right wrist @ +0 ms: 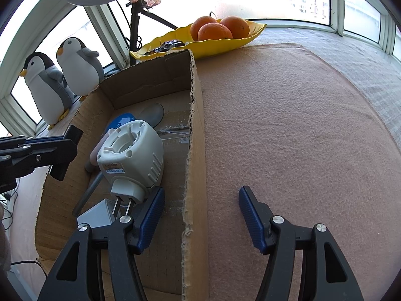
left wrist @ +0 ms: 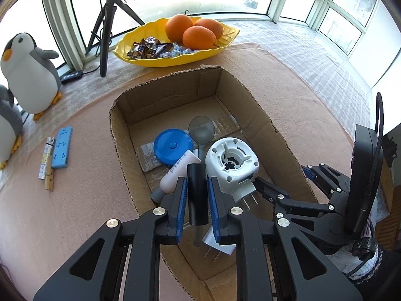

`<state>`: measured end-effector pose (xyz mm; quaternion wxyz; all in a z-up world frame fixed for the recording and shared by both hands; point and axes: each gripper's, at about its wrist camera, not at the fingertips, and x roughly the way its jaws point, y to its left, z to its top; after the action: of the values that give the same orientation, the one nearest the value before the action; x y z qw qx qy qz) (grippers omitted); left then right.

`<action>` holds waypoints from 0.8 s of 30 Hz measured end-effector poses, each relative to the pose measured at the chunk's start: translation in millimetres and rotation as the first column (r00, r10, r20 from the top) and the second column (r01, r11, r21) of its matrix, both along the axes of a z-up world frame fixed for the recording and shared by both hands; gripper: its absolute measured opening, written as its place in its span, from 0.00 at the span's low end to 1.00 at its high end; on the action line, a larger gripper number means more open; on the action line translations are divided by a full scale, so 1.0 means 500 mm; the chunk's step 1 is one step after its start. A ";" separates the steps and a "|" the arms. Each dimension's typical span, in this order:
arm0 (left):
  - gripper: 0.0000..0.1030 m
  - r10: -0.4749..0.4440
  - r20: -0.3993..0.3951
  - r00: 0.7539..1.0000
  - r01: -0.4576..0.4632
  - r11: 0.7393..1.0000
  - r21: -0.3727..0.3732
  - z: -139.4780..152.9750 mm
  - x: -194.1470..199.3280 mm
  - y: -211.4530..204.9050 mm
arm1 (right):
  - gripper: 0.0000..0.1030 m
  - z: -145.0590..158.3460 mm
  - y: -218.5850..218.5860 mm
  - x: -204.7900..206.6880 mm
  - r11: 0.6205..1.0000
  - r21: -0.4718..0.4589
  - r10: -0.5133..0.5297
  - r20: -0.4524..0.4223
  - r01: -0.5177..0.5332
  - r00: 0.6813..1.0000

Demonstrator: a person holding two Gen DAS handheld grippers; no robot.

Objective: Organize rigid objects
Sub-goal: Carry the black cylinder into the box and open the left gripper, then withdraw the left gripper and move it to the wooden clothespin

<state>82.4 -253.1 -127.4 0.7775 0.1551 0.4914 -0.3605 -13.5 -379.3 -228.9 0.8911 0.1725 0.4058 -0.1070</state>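
Left wrist view shows the left gripper (left wrist: 197,195) with its blue-padded jaws closed against a black cylindrical tube (left wrist: 198,193), held upright above the open brown cardboard box (left wrist: 120,135). Inside the box lie a round blue plastic lid (left wrist: 170,150), a grey plastic spoon (left wrist: 201,130), a white squeeze tube (left wrist: 179,173) and a white plug-in appliance with metal prongs (left wrist: 231,165). Left of the box, on the pink felt cloth (left wrist: 75,213), rest a flat blue rectangular block (left wrist: 62,148) and a wooden clothespin (left wrist: 49,179). Right wrist view shows the right gripper (right wrist: 200,215) with jaws spread wide and holding nothing, straddling the box's right wall, one finger inside near the appliance's prongs, the other over the cloth
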 end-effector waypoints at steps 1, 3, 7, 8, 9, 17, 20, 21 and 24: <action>0.44 -0.001 0.001 1.000 0.001 1.000 -0.001 0.001 0.000 -0.001 | 0.56 0.000 0.000 0.000 1.000 0.000 0.000 0.000 0.000 1.000; 0.69 -0.010 0.009 1.000 0.010 1.000 -0.015 0.007 -0.004 0.001 | 0.56 0.000 0.000 0.000 1.000 0.000 0.000 0.000 0.000 1.000; 0.69 -0.018 0.046 0.999 0.018 1.000 -0.012 0.017 -0.014 -0.002 | 0.57 0.000 0.000 0.000 1.000 0.000 0.000 0.000 0.000 1.000; 0.69 -0.017 0.047 0.999 0.018 1.000 -0.013 0.018 -0.014 -0.002 | 0.57 0.000 0.000 0.000 1.000 0.000 0.000 0.000 0.000 1.000; 0.69 -0.015 0.045 0.999 0.016 1.000 -0.014 0.018 -0.014 -0.001 | 0.57 0.000 0.000 0.000 1.000 0.000 0.000 0.000 0.000 1.000; 0.69 0.001 0.061 0.998 0.001 1.000 -0.018 0.025 -0.006 0.012 | 0.57 0.000 -0.001 0.000 1.000 0.000 0.000 0.000 0.000 1.000; 0.69 0.023 0.073 0.997 -0.022 1.000 -0.021 0.029 0.003 0.029 | 0.57 0.000 0.000 0.001 1.000 -0.001 0.000 -0.002 0.000 1.000; 0.69 0.031 0.076 0.997 -0.029 0.999 -0.025 0.031 0.008 0.037 | 0.57 0.000 -0.001 0.000 1.000 -0.001 0.000 -0.001 0.000 1.000; 0.69 0.062 0.089 0.994 -0.060 0.998 -0.026 0.033 0.026 0.068 | 0.58 0.000 0.000 0.001 1.000 -0.002 0.001 -0.002 -0.001 1.000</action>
<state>95.3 -219.2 -110.8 0.8112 0.1469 0.4563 -0.3349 -13.1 -379.5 -228.9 0.8909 0.1714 0.4067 -0.1072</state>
